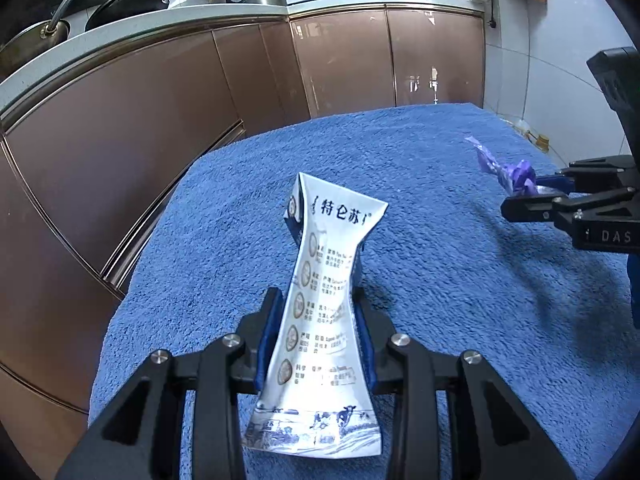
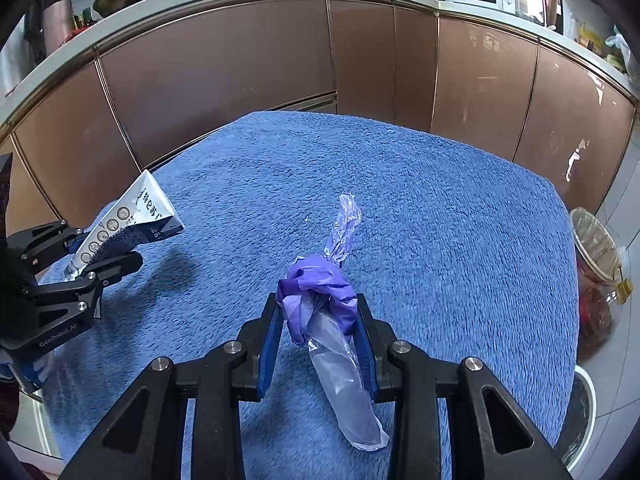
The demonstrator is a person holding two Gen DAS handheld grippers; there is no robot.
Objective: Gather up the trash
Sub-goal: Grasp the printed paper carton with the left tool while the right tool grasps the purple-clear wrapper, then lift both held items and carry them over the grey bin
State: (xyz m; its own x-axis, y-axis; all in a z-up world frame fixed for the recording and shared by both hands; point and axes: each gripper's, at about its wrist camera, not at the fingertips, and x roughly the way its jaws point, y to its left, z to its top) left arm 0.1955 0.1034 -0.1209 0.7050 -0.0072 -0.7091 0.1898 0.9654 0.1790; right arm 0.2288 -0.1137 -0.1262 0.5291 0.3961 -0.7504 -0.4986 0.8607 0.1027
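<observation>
Above the blue-towelled table [image 1: 400, 168], the left tool [image 1: 316, 320] pinches a crushed milk carton [image 1: 320, 304] (squeezed narrow at the waist), while at 3 o'clock the right tool [image 2: 320, 320] clamps a purple plastic wrapper [image 2: 320, 296].

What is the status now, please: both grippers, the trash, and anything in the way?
Left gripper shut on crushed milk carton, lifted off blue towel. Right gripper shut on purple plastic bag. No bin in view. Nothing in the way.
</observation>
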